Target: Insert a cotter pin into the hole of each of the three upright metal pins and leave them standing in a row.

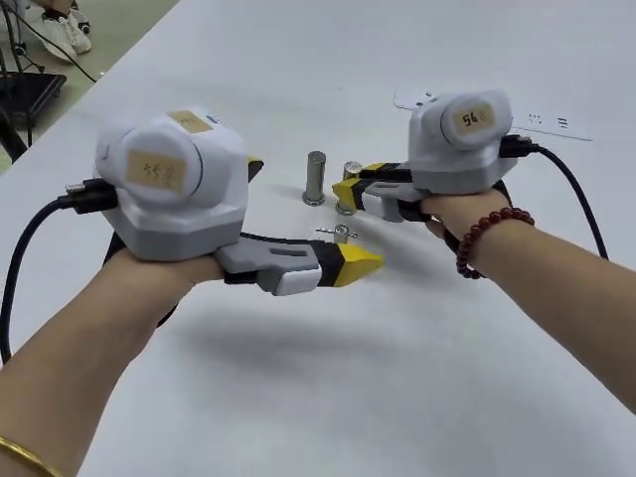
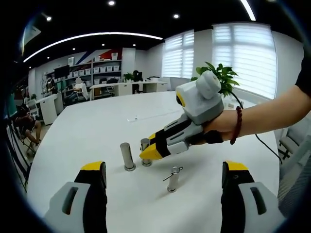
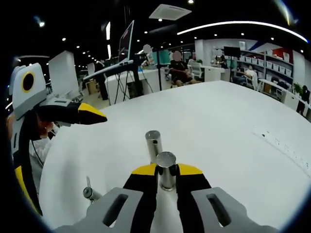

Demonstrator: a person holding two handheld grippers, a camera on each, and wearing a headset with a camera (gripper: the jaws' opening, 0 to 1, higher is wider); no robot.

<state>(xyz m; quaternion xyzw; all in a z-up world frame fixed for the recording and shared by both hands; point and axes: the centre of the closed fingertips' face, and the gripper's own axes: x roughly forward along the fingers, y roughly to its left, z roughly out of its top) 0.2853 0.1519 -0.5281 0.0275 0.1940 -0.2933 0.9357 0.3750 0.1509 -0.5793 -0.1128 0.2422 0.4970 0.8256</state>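
An open-plan office is indicated: a large white table [image 1: 298, 378] is surrounded by rows of desks [image 2: 124, 88], shelves stocked with boxes [image 2: 99, 70], windows covered by blinds [image 2: 243, 53], a potted plant [image 2: 216, 69] and strip ceiling lights [image 2: 97, 36]. A seated person [image 3: 179, 73] is seen beyond the table's far edge.

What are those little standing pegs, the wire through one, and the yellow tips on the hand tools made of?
The upright pins look like bare steel: silver-grey, smooth, with bright glints. The cotter pin looks like thin metal wire, though too small to be sure. The fingers end in yellow, matte tips, likely plastic or rubber; the look leaves that open.
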